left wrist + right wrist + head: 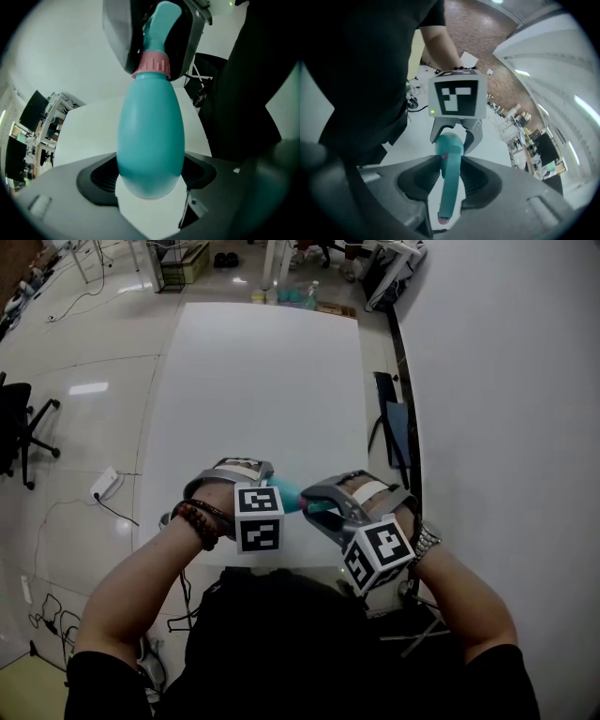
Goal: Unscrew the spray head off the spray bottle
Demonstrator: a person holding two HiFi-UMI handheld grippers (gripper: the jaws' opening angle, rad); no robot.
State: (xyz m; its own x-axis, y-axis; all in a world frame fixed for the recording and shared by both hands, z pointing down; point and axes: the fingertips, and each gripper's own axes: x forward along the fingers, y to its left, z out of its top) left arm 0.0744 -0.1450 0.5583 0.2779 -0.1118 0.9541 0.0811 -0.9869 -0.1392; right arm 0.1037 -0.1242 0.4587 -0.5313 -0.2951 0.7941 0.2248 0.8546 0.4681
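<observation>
Two tools hover above the white bench: left tool clamps the teal plastic spray bottle, right tool clamps its teal spray head.

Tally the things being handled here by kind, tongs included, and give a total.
tongs: 2 (left tongs, right tongs)
spray bottle: 1
spray head: 1
total: 4

Long white table, teal bottles and flat box at far end.
</observation>
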